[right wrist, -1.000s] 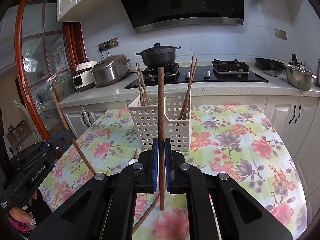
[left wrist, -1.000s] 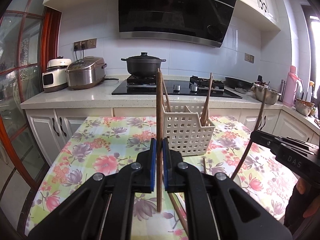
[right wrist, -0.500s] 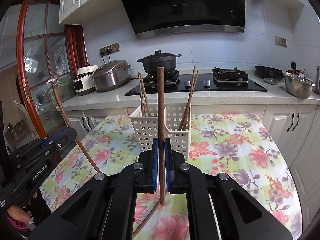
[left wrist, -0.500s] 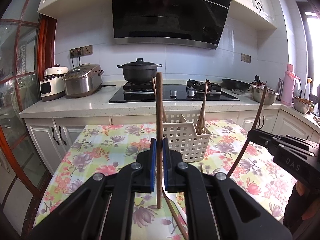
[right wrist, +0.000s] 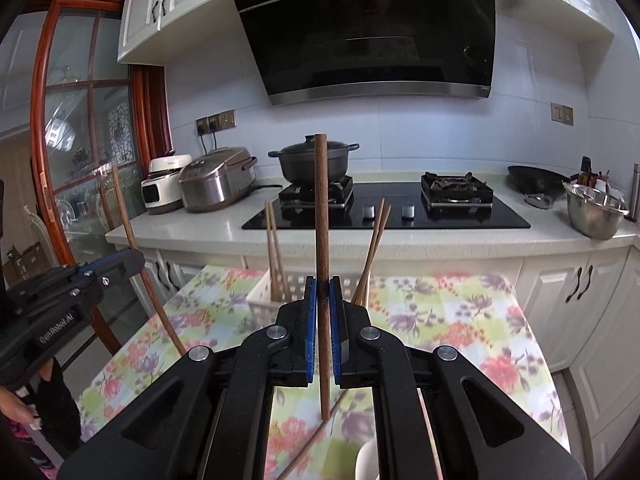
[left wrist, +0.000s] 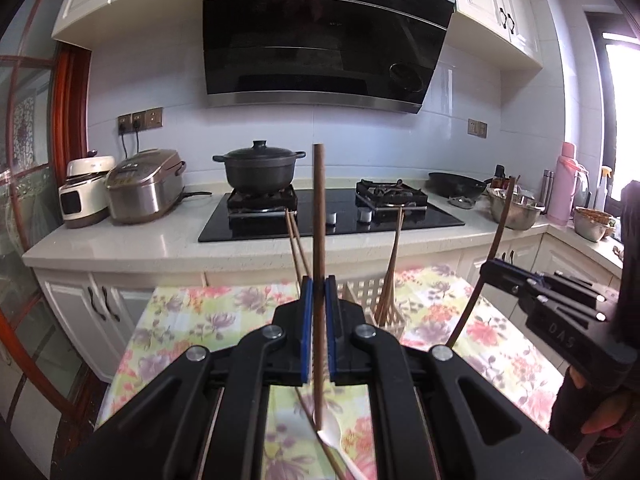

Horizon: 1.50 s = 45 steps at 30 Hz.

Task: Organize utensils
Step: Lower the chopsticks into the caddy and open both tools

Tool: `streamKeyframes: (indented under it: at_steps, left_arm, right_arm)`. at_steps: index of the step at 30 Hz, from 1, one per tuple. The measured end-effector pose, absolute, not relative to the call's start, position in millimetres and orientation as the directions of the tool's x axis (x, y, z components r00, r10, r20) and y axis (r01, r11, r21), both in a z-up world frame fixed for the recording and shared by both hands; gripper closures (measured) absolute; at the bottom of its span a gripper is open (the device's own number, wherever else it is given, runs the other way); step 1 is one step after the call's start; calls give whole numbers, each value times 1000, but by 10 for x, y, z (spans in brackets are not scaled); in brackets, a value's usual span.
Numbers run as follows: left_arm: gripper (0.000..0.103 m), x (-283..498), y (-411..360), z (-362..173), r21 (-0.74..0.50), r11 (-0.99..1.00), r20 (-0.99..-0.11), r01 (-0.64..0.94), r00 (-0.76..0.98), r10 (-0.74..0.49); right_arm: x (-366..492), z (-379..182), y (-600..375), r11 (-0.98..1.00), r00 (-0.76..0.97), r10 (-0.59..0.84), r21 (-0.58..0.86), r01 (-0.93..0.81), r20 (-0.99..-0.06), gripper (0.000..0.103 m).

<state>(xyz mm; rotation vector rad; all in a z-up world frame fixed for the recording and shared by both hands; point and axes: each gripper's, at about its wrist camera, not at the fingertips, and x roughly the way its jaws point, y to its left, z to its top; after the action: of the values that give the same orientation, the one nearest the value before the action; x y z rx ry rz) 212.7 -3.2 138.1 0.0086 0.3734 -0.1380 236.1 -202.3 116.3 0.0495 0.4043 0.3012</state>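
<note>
Floral counter [right wrist: 460, 320] down below, white basket [left wrist: 366, 294] near its far edge with chopsticks [right wrist: 372, 252] standing inside. Left tongs [left wrist: 319, 320] pinch one chopstick [left wrist: 319, 216] upright above the counter; right tongs [right wrist: 324, 320] grip another stick [right wrist: 321, 208], upright too.

The tablecloth [left wrist: 192, 320] is a pale yellow-green patchwork printed with pink, red and purple flowers, and on it stands a white lattice basket [right wrist: 260, 300] holding brown wooden chopsticks [right wrist: 274, 248]. Each black gripper has blue pads [left wrist: 306, 320] pinching a dark reddish-brown chopstick [left wrist: 319, 220], with a white spoon [left wrist: 332, 428] lying below. Behind are white cabinets [left wrist: 496, 4], a glossy black range hood [left wrist: 320, 40] edged in silver, a black pot [left wrist: 258, 168], a bronze-and-steel rice cooker [left wrist: 144, 188], a pink thermos [left wrist: 562, 184] and a red-brown door frame [right wrist: 40, 120].
</note>
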Motion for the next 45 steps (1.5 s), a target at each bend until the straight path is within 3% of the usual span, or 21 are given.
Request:
streamKeyframes:
  at_steps: [14, 18, 31, 33, 36, 38, 42, 45]
  left_arm:
    - [97, 3113, -237, 2071, -49, 995, -308, 91, 946, -102]
    - [97, 3382, -301, 1978, -53, 996, -321, 70, 943, -83]
    - [96, 3882, -166, 1161, -74, 996, -507, 45, 859, -77]
    - [93, 3884, -119, 1121, -79, 996, -515, 40, 854, -75]
    - [71, 3845, -19, 1107, -83, 996, -503, 22, 862, -61]
    - [58, 3773, 63, 1109, -88, 996, -485, 6, 873, -48]
    - [47, 3631, 247, 1021, -98, 994, -480, -38, 877, -14]
    - [32, 3466, 406, 907, -112, 991, -477, -76, 879, 14]
  right_arm:
    - [3215, 1519, -1961, 971, 900, 236, 133, -200, -367, 96]
    - [3412, 1402, -1903, 976, 894, 217, 119, -184, -392, 96]
    - [3705, 860, -1783, 969, 811, 247, 130, -210, -530, 94]
    - [3717, 831, -1797, 969, 806, 247, 133, -208, -538, 88]
    - [3704, 800, -1854, 970, 808, 244, 143, -198, -535, 69]
    - [3670, 776, -1900, 969, 811, 246, 156, -192, -531, 69]
    - [3537, 701, -2006, 966, 810, 254, 184, -182, -528, 69]
    - [3373, 607, -2047, 958, 806, 278, 211, -193, -523, 69]
